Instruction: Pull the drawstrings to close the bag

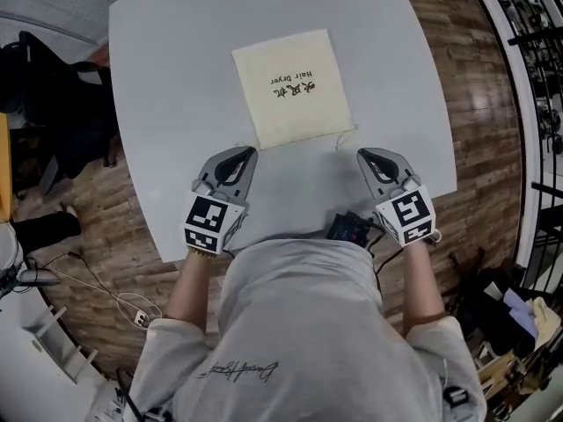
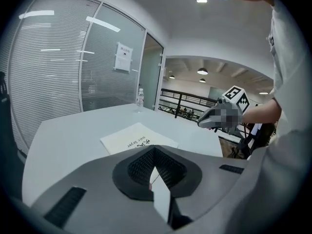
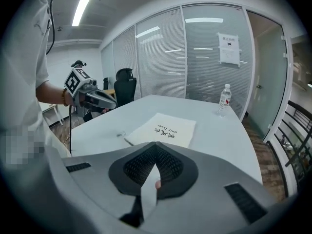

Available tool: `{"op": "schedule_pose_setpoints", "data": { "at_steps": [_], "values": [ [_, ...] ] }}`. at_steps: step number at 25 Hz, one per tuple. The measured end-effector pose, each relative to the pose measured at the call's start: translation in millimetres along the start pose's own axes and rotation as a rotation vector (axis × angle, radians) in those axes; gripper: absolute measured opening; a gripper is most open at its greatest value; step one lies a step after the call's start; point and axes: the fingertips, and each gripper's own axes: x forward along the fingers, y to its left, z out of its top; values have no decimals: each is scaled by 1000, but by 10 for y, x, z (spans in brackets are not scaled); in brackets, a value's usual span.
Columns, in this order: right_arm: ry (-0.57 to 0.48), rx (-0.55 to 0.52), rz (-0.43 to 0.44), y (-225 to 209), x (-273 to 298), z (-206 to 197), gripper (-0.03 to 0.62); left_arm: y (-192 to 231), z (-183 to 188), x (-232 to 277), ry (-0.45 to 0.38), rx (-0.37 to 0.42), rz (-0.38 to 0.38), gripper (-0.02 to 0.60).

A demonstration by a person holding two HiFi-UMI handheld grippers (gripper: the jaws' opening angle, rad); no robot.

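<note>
A flat cream drawstring bag (image 1: 292, 86) with black print lies in the middle of the white table (image 1: 167, 104). A short loop of drawstring (image 1: 344, 135) sticks out at its near right corner. My left gripper (image 1: 245, 153) hovers just short of the bag's near left corner, jaws shut and empty. Level with it, my right gripper (image 1: 364, 155) sits beside the drawstring corner, also shut with nothing held. The left gripper view shows the bag (image 2: 137, 139) beyond the shut jaws (image 2: 153, 152). From the right gripper (image 3: 155, 165), the bag (image 3: 164, 129) and its string (image 3: 121, 133) lie ahead.
A clear water bottle (image 3: 224, 100) stands at the table's far end. A small black device (image 1: 350, 228) rests at the near edge by the person's body. An office chair (image 3: 124, 84) is to the left, glass walls behind, wood floor (image 1: 440, 51) around.
</note>
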Motion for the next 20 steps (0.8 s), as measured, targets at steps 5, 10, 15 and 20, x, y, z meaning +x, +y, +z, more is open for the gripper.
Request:
{"op": "schedule_pose_setpoints", "data": {
  "at_steps": [5, 10, 15, 20],
  "values": [
    [65, -52, 15, -113, 149, -129, 21, 155, -243, 18, 74, 19, 7, 11],
    [146, -74, 35, -259, 306, -370, 21, 166, -526, 40, 178, 146, -70, 11],
    [193, -122, 86, -283, 432, -514, 21, 194, -795, 110, 287, 192, -103, 12],
    [261, -197, 102, -379, 559, -675, 23, 199, -987, 250, 386, 253, -111, 13]
  ]
}}
